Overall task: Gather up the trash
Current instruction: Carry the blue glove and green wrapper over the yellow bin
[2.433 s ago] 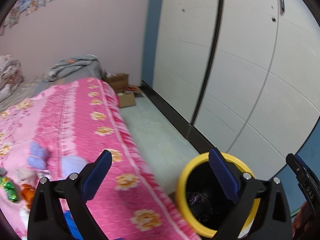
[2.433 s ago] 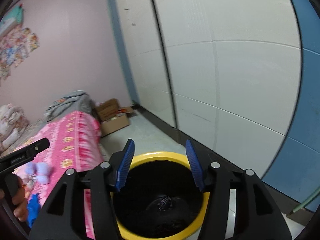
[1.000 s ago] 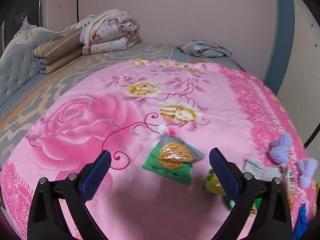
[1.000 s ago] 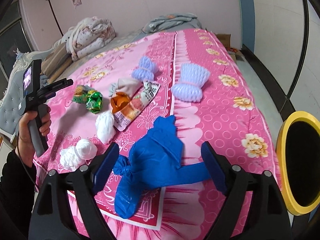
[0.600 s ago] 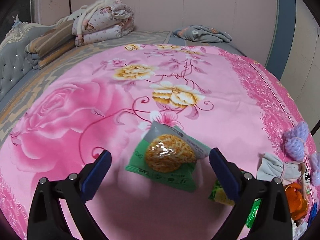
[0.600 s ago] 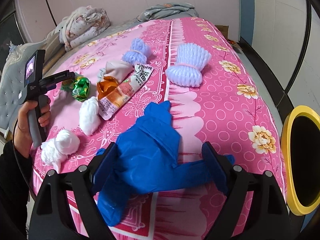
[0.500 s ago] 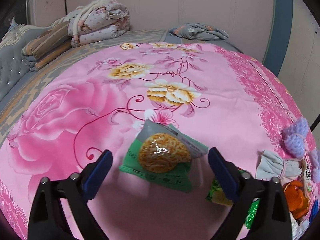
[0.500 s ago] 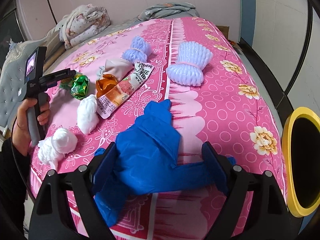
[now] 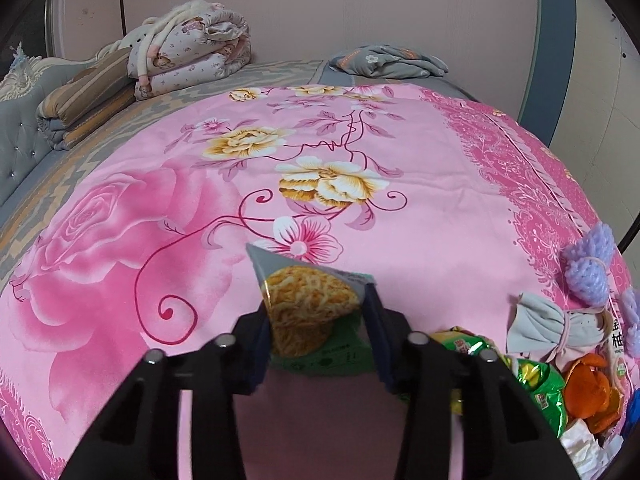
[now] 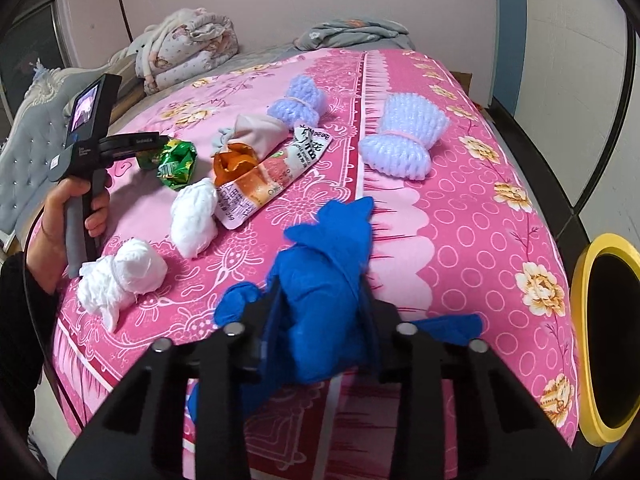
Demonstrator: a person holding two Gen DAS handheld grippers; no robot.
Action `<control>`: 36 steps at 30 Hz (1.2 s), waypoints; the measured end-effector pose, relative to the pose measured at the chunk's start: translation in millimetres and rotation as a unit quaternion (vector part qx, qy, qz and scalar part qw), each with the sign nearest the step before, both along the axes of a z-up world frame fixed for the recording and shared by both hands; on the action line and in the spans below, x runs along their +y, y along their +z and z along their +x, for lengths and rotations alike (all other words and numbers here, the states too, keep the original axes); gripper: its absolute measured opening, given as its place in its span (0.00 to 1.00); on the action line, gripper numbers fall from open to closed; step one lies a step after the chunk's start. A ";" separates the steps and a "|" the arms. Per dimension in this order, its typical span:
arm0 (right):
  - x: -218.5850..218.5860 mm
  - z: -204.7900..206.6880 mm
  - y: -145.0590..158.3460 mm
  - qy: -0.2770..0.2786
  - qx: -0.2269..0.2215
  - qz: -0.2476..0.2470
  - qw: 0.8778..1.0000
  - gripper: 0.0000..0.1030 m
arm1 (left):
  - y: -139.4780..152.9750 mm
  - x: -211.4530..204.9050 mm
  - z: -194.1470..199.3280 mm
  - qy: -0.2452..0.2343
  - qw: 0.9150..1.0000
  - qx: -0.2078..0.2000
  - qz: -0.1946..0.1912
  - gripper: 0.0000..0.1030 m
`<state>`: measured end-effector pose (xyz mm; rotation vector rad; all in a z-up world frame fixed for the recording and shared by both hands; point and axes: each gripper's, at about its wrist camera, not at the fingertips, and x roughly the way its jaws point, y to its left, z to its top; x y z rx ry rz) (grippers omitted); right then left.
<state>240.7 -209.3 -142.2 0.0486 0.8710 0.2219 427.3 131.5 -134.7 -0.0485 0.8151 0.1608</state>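
My left gripper [image 9: 318,312] is shut on a green noodle snack packet [image 9: 308,308] on the pink bedspread [image 9: 168,216]; its top corner sticks out past the fingers. My right gripper [image 10: 320,308] is shut on a crumpled blue glove [image 10: 324,256] near the bed's front edge. Other trash lies on the bed: a green foil wrapper [image 10: 178,162], an orange snack pouch [image 10: 260,178], two white tissue wads [image 10: 194,218], a grey cloth bundle [image 10: 256,132] and purple foam nets [image 10: 402,142]. The left gripper's handle [image 10: 86,148] shows at the left of the right wrist view.
A yellow-rimmed black bin [image 10: 610,336] stands on the floor right of the bed. Folded quilts [image 9: 188,52] and a grey blanket [image 9: 388,60] lie at the far end. White wardrobe doors [image 10: 576,80] line the right side.
Both grippers swung from the bin to the bed. The left gripper closed on the noodle packet. The right gripper closed on the blue glove.
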 end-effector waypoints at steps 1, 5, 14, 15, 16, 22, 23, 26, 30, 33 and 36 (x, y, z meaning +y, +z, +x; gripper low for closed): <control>1.4 -0.1 0.0 0.002 -0.001 -0.003 1.000 0.24 | 0.7 1.4 -0.5 0.003 1.000 -0.001 0.000 0.35; -0.8 -1.6 3.5 0.001 -0.001 0.002 1.000 0.19 | 7.6 5.0 -6.7 0.011 1.000 -0.006 -0.002 0.34; -8.6 -26.5 45.3 0.003 -0.044 0.015 0.999 0.18 | 45.0 3.2 -38.5 0.009 0.999 -0.040 -0.004 0.33; -9.6 -28.9 49.7 0.004 -0.048 0.016 0.999 0.18 | 52.4 0.9 -43.9 0.006 0.999 -0.047 -0.004 0.33; -11.2 -31.3 54.5 0.003 -0.053 0.017 0.998 0.18 | 58.6 -1.5 -48.2 0.006 0.999 -0.053 -0.006 0.33; -30.5 -47.5 87.9 -0.009 -0.083 0.036 0.996 0.18 | 93.2 -27.5 -72.4 -0.017 0.996 -0.084 -0.012 0.33; -32.9 -49.8 92.3 -0.011 -0.088 0.038 0.995 0.18 | 97.5 -31.8 -75.6 -0.021 0.996 -0.088 -0.013 0.33; -44.1 -59.6 111.3 -0.017 -0.113 0.044 0.993 0.18 | 113.5 -49.5 -87.1 -0.035 0.994 -0.104 -0.017 0.33; -57.4 -75.5 135.6 -0.027 -0.145 0.046 0.988 0.18 | 132.2 -76.5 -100.3 -0.054 0.991 -0.123 -0.024 0.33; -67.8 -84.2 148.9 -0.037 -0.163 0.048 0.985 0.18 | 142.8 -94.7 -109.1 -0.068 0.988 -0.133 -0.028 0.33; -78.8 -92.1 159.7 -0.049 -0.179 0.046 0.982 0.18 | 154.3 -115.2 -117.3 -0.084 0.986 -0.142 -0.033 0.33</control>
